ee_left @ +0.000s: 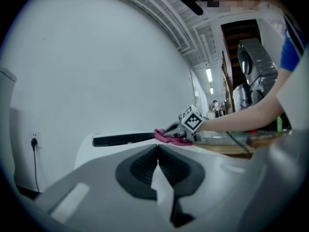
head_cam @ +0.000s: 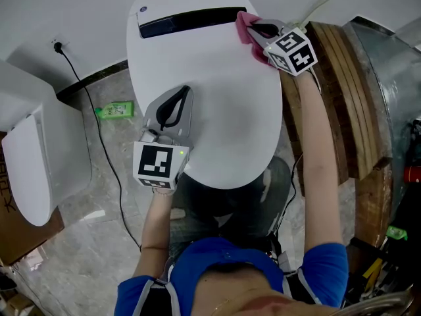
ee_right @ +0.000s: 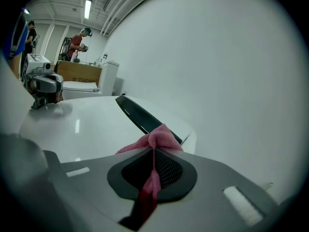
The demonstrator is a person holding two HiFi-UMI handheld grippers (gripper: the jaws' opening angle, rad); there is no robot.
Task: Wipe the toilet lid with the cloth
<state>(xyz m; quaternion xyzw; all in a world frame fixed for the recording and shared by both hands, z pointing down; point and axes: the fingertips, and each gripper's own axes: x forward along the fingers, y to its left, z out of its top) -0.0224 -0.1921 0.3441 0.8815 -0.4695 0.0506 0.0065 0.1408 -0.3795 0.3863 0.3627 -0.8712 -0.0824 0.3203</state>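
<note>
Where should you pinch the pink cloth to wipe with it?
Pinch a gathered fold, coming down from above the toilet lid. The pink cloth is soft and limp, so a bunched ridge fits between the fingers, as the right gripper shows, leaving loose cloth on the lid.

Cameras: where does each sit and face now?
Head view: on the head, steeply down on the toilet lid; both arms, left tool, right tool holding cloth.
Left gripper view: on left tool, across the lid toward right tool; own shut jaws.
Right gripper view: on right tool, along lid's back; jaws pinch cloth.
Shared: lid, cloth.
</note>
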